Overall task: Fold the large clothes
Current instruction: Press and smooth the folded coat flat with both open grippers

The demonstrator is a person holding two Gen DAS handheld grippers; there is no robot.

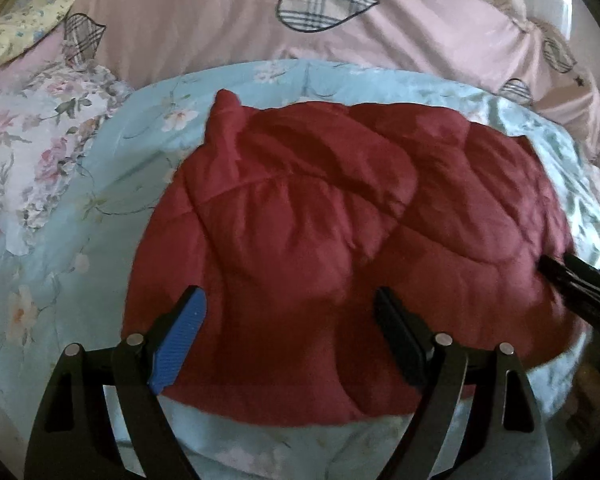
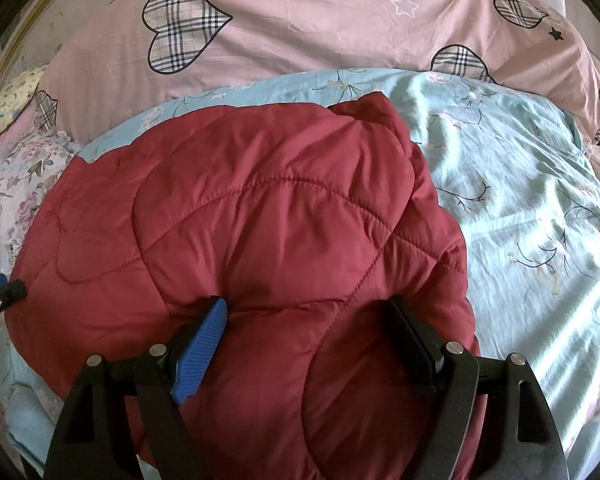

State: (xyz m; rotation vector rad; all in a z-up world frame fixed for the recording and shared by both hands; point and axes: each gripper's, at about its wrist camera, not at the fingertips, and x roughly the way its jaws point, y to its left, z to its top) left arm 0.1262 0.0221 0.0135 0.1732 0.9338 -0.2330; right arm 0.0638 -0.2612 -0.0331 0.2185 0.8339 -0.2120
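Note:
A dark red quilted jacket (image 1: 340, 216) lies in a folded, puffy heap on a light blue floral quilt (image 1: 92, 208). My left gripper (image 1: 290, 320) is open, its jaws wide apart, just above the jacket's near edge. My right gripper (image 2: 306, 320) is open too, hovering over the jacket (image 2: 260, 220) near its right side, holding nothing. The right gripper's black tip shows at the right edge of the left wrist view (image 1: 572, 276). The left gripper's tip shows at the left edge of the right wrist view (image 2: 0, 296).
A pink duvet with plaid hearts (image 2: 300, 40) is bunched behind the blue quilt (image 2: 520, 220). A floral pillow (image 1: 32, 152) and a yellow floral cloth (image 1: 16, 36) lie at the left. The bed's near edge runs below the jacket.

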